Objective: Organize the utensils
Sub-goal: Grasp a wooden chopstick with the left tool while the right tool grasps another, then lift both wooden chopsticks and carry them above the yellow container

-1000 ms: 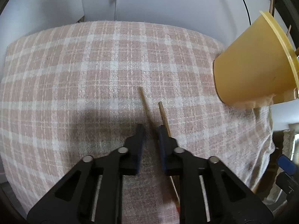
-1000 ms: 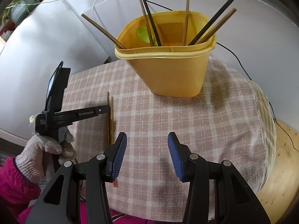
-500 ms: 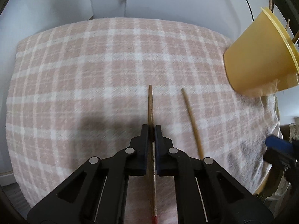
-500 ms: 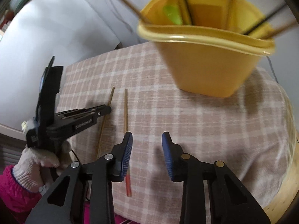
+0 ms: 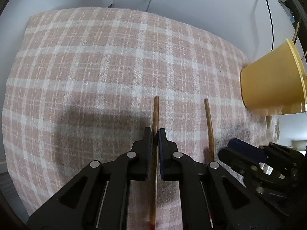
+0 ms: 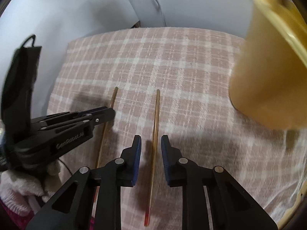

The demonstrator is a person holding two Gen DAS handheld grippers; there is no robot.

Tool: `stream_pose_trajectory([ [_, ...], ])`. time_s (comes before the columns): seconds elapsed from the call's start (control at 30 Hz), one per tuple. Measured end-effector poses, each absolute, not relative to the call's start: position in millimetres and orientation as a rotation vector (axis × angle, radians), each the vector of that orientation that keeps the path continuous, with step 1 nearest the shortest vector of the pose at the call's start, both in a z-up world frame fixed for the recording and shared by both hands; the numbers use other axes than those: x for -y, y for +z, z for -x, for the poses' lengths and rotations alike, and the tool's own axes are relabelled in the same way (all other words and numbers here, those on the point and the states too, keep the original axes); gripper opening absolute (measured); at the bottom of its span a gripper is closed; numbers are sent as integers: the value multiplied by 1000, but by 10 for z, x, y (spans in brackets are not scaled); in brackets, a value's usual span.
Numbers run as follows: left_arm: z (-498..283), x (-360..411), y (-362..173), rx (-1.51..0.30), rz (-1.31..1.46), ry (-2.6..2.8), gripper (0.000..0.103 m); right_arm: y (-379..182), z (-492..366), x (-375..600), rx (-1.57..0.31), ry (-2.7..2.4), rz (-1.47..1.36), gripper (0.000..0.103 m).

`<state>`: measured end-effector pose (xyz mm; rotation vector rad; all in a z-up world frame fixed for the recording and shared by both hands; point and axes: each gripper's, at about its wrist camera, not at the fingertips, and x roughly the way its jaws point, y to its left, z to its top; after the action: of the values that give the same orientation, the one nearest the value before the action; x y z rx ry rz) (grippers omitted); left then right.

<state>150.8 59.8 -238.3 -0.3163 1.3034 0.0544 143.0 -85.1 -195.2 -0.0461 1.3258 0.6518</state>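
Two wooden chopsticks lie side by side, a little apart, on a pink checked cloth point(image 5: 107, 72), their thin ends pointing away toward the far edge and their red-tipped ends nearest the cameras. A second ago they lay almost touching; they have since been drawn apart.

The left chopstick point(image 5: 155, 115) is pinched in the left gripper point(image 5: 155, 132), whose black jaws are pressed together on the shaft near its far end. A second ago those jaws stood slightly apart beside the stick; the grip has been made since. Whether the stick has been lifted clear of the cloth cannot be told.

The right chopstick point(image 6: 155, 115) rests flat on the cloth and runs straight between the blue-padded jaws of the right gripper point(image 6: 151, 141). That gripper has been brought down and to the left, from in front of the yellow container to directly over the stick. Its jaws are closing, with a gap visible on both sides, so nothing is gripped yet.

From the right wrist view, the left gripper is seen at the left, held by a hand in a white knitted glove point(image 6: 21, 182) above a pink sleeve.

The yellow container point(image 5: 272, 80), already holding other sticks, stands to the right at the far side of the cloth, well apart from both chopsticks.

It is judged that one stick is secured and the other is about to be, leaving the carry to the container as the likely remaining step.
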Motion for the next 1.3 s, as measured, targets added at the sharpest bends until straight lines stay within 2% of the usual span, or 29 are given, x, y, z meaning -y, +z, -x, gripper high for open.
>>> stream_pose_trajectory([
  [0.3,-1547,-646,-2389,-1276,349,53,4,-2179,-1568,611,-1332,589,146,14],
  [0.4,-1539,-718,-2357,-1267,366,54,4,-2218,-1607,504,-1320,583,178,5],
  [0.5,-1433,-818,-2227,-1248,382,47,4,-2219,-1631,424,-1316,604,174,4],
  [1.3,-690,-637,-918,-1047,387,-95,3,-1132,-1268,1445,-1115,680,-126,4],
])
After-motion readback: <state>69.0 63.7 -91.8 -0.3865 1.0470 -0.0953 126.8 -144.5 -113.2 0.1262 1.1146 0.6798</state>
